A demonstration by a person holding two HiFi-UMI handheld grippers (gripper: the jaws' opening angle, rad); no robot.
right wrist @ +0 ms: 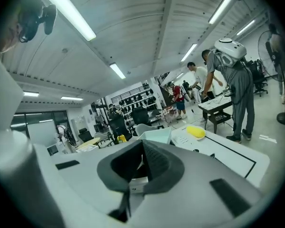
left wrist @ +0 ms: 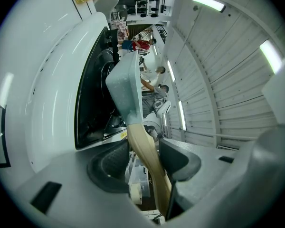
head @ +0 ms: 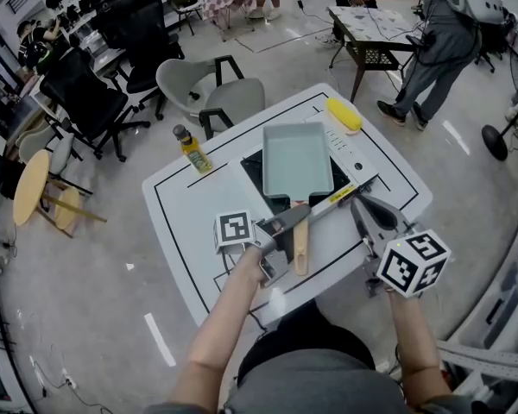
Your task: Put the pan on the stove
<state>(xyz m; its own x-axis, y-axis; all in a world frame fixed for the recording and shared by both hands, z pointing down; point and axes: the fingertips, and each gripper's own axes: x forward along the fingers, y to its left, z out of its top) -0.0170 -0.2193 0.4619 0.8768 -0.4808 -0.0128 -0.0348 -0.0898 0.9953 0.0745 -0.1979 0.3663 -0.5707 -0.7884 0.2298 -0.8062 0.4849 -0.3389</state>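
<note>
A pale green rectangular pan (head: pixel 297 158) sits flat on the black stove (head: pixel 252 169) in the middle of the white table (head: pixel 198 222). Its wooden handle (head: pixel 300 244) points toward me. My left gripper (head: pixel 287 227) straddles that handle. In the left gripper view the handle (left wrist: pixel 149 170) runs between the jaws, resting against the right pad (left wrist: pixel 180 160), while a gap shows beside the left pad, so the left gripper (left wrist: pixel 141 146) is open. My right gripper (head: pixel 358 203) hovers at the stove's front right corner. Its jaws meet with nothing between them, so the right gripper (right wrist: pixel 142 148) is shut.
An oil bottle (head: pixel 192 149) stands on the table left of the stove. A yellow object (head: pixel 344 115) lies at the far right corner. Grey chairs (head: pixel 211 89) stand behind the table. A person (head: pixel 440 41) works at another table, near a floor fan (head: pixel 501 136).
</note>
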